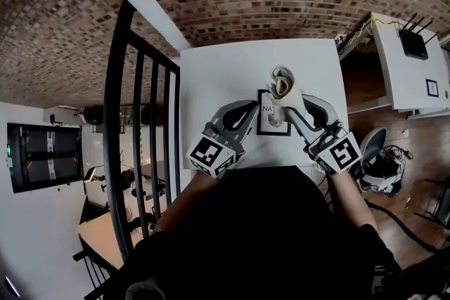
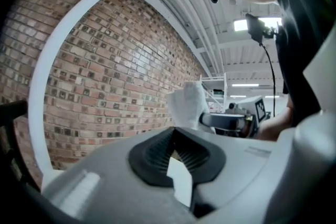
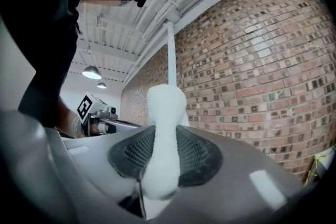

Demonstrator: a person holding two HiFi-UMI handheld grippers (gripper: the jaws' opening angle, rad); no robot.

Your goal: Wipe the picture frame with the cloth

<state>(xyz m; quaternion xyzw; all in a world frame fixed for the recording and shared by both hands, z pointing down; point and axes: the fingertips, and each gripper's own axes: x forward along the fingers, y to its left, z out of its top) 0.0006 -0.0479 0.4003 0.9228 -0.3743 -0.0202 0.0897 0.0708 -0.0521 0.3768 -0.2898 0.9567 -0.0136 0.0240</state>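
Picture frame (image 1: 273, 121): near edge of white surface (image 1: 225, 74), left side apparently clamped in left tongs (image 1: 251, 113). Cloth (image 1: 284, 83): clamped in right tongs (image 1: 298, 107), touching the frame's top. Wiping seemingly just under way; most of the frame left.

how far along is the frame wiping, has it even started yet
Done: the right tool is clamped on the cloth, and the left tool appears to grip the picture frame by its left edge. In hand: the cloth sits at the frame's top edge. Left: the wiping itself; nothing shows how much is already wiped.
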